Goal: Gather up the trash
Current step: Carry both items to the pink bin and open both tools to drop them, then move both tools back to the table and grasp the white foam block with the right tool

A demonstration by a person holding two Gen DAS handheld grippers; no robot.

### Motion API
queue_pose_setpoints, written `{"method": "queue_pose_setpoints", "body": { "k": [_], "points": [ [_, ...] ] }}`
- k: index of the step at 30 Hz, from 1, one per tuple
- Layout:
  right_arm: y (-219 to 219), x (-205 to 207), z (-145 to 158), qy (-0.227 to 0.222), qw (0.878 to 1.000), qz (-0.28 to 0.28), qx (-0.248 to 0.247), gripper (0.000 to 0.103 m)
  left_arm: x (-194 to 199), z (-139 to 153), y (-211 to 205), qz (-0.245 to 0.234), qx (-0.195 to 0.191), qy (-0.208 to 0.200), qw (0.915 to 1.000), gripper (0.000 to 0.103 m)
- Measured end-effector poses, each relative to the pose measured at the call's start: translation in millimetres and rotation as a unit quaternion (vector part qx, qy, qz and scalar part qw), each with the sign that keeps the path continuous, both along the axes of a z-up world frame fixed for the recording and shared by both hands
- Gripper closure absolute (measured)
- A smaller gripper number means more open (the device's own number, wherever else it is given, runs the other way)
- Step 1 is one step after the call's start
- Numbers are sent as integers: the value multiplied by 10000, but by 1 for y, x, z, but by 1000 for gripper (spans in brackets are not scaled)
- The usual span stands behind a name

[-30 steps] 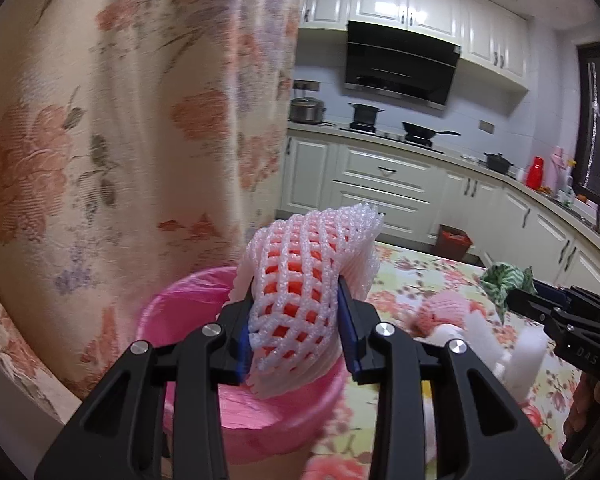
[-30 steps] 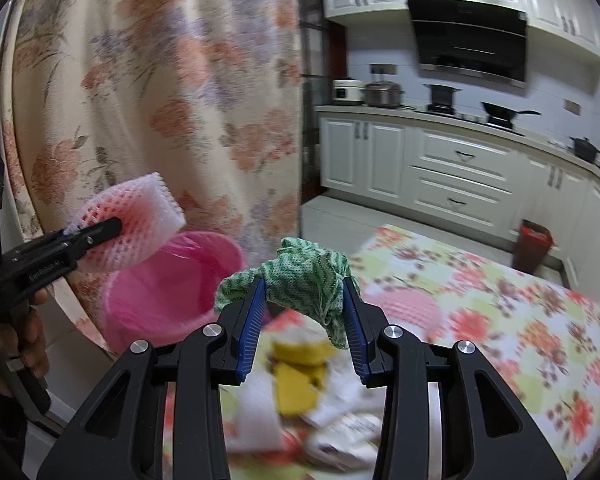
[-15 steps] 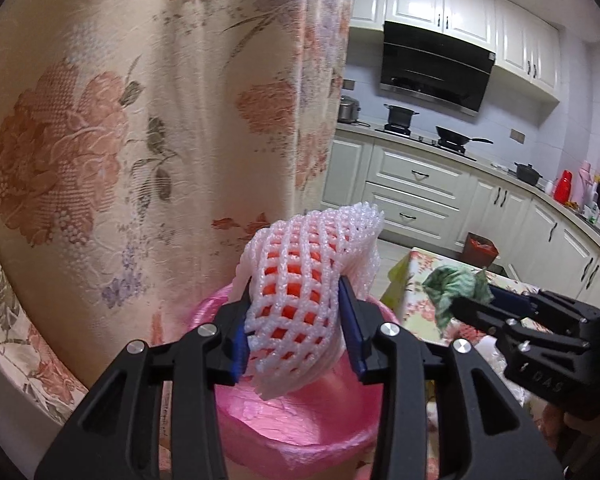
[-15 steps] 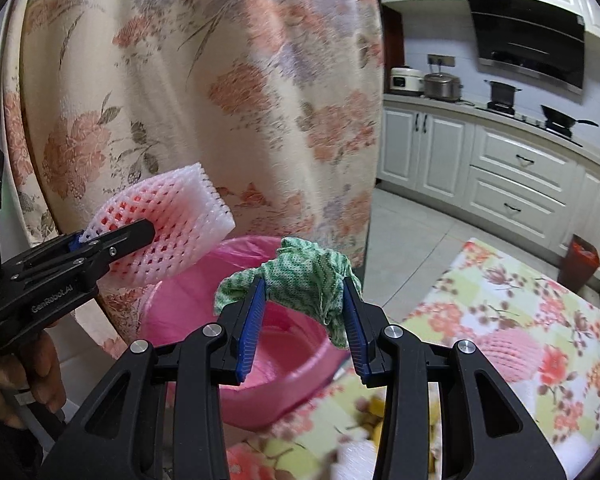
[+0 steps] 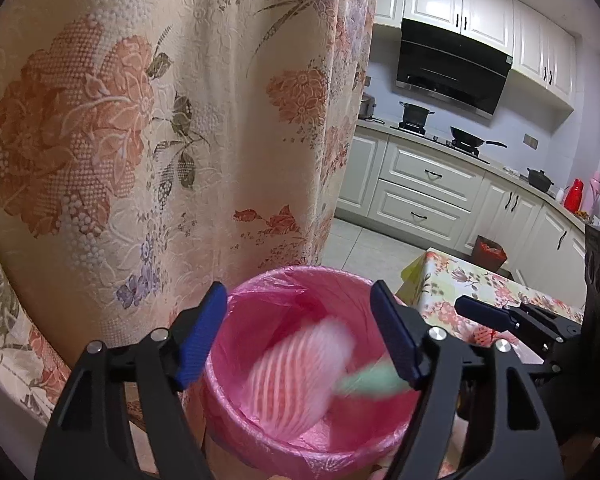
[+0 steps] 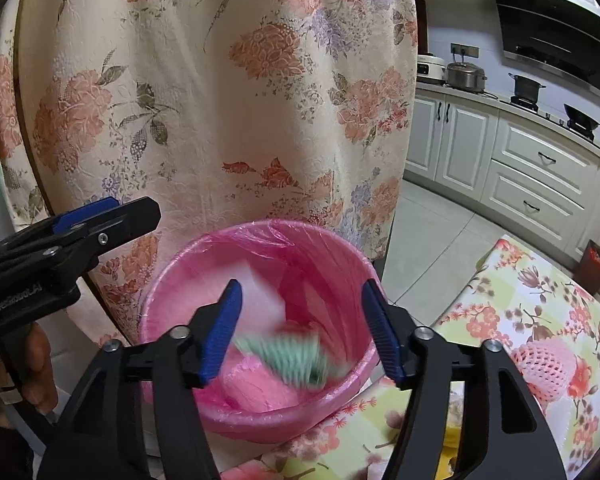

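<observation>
A pink bin with a pink liner [image 5: 236, 400] stands by the table corner; it also shows in the right wrist view [image 6: 168, 312]. My left gripper [image 5: 300, 344] is open above it. A blurred pink-white foam net [image 5: 296, 376] falls into the bin. My right gripper [image 6: 304, 328] is open over the bin too. A blurred green cloth [image 6: 296, 356] drops from it, seen as a green streak [image 5: 368, 382] in the left wrist view. The left gripper [image 6: 100, 216] shows at the left of the right wrist view.
A floral curtain [image 5: 140, 120] hangs right behind the bin. The floral tablecloth [image 6: 540, 312] lies to the right with another foam net [image 6: 548, 364] on it. Kitchen cabinets [image 5: 428, 192] and a small red bin [image 5: 490, 250] are beyond.
Both grippers opened over the pink bin. The foam net and the green cloth left the jaws and are falling into the bin.
</observation>
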State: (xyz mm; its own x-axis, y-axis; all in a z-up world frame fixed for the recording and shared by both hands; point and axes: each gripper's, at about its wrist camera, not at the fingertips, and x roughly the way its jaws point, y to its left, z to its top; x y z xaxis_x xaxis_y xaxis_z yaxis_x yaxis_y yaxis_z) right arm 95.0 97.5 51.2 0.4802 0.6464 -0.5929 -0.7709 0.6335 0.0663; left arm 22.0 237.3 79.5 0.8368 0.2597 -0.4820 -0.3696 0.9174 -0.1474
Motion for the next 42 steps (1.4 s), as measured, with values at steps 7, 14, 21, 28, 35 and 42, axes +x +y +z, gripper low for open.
{"method": "queue_pose_setpoints", "body": {
  "k": [7,14,21,28,35,42],
  "points": [
    [-9,3,0,-62,9999,-147,-32,39,-1,2,-4,-38,1,-35,10000,31],
    [-40,1,7,-223,9988,-437,-18,34,1,4,-20,-199,-9,-78,9998,31],
    [-85,0,16,-361,9963,-774,-12,33,8,4,-47,-427,-20,-74,9991,31],
    [-135,1,20,-431,9917,-1208,-14,32,14,3,-82,-697,2,-35,9976,31],
    [-179,-2,19,-496,9865,-1563,-34,29,22,-4,-116,-1008,27,82,9949,31],
    [-222,-4,13,-485,9806,-1898,-33,27,30,-11,-146,-1259,51,200,9918,31]
  ]
}}
